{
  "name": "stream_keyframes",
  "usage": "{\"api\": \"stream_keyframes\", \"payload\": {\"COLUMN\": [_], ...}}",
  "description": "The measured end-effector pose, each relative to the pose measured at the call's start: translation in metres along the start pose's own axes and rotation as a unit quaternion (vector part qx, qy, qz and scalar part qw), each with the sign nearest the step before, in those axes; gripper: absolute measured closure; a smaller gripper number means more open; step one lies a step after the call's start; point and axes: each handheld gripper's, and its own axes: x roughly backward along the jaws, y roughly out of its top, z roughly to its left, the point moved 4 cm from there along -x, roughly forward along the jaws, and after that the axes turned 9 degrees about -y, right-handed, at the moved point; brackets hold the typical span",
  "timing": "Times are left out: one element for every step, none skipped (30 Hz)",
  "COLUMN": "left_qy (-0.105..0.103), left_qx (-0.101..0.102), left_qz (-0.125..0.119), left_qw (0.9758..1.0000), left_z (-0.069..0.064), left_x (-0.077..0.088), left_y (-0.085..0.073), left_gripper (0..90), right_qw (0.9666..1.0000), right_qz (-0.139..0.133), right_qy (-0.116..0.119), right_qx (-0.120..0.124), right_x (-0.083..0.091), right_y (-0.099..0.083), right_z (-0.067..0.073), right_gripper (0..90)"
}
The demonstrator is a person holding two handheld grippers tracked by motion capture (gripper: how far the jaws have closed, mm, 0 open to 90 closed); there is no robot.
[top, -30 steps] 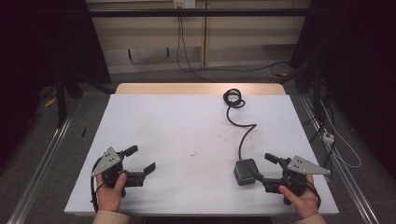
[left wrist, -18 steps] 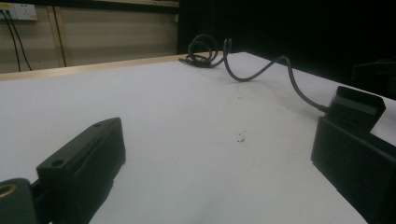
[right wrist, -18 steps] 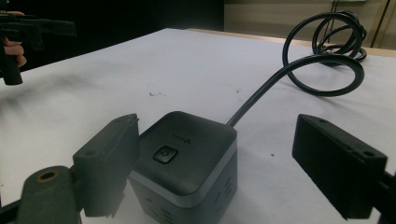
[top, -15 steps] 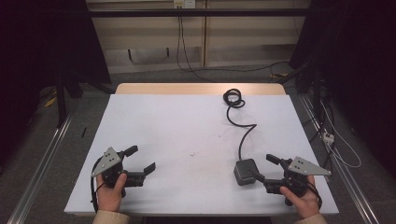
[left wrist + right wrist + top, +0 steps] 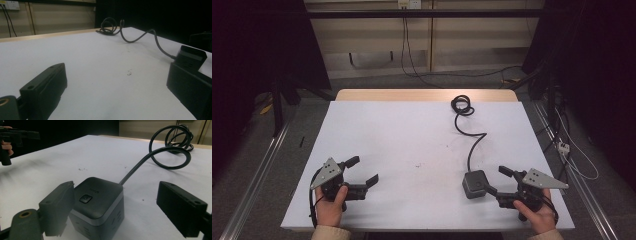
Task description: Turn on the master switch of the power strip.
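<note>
Your left gripper (image 5: 360, 171) sits near the 7 o'clock corner of the white-topped table (image 5: 412, 135), held in your left hand (image 5: 331, 207), its two black jaws spread wide with nothing between them; in the left gripper view only bare white surface lies in the gap. Your right gripper (image 5: 498, 181) rests toward 5 o'clock, held in your right hand (image 5: 537, 216), and its jaws are also spread wide and hold nothing. The dark grey cube-shaped power socket block with a round button on top (image 5: 96, 200) stands on the table just in front of that gripper; in the right gripper view it sits just beside the jaw on that view's left, though you cannot tell whether the two touch, and the other jaw stands well apart from it. From the block a black rubber cable (image 5: 472, 145) snakes away toward 12 o'clock and ends in a loose coil (image 5: 461, 105) near the far edge, where a strip of bare wood shows.
</note>
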Motion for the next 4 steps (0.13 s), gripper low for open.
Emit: {"api": "stream_keyframes", "payload": {"left_qy": [0.000,0.000,0.000,0.001], "left_qx": [-0.002,0.000,0.001,0.001], "left_qz": [0.001,0.000,0.001,0.002], "left_qw": [1.0000,1.0000,1.0000,1.0000], "left_z": [0.0002,-0.0001,0.0000,0.0002], "left_x": [0.0000,-0.0001,-0.0002,0.0000], "left_y": [0.0001,0.0001,0.0000,-0.0001], "left_gripper": [2.7,2.7,2.7,2.7], "right_qw": [1.0000,1.0000,1.0000,1.0000], "right_qz": [0.000,-0.001,0.000,0.000], "right_qy": [0.000,0.000,-0.001,-0.001], "right_qx": [-0.001,-0.001,-0.001,-0.001], "right_x": [0.0001,0.0000,-0.0001,-0.0005], "right_y": [0.0000,0.0000,-0.0002,-0.0003], "right_z": [-0.0001,-0.0002,-0.0002,-0.0003], "right_gripper": [14.5,14.5,14.5,14.5]}}
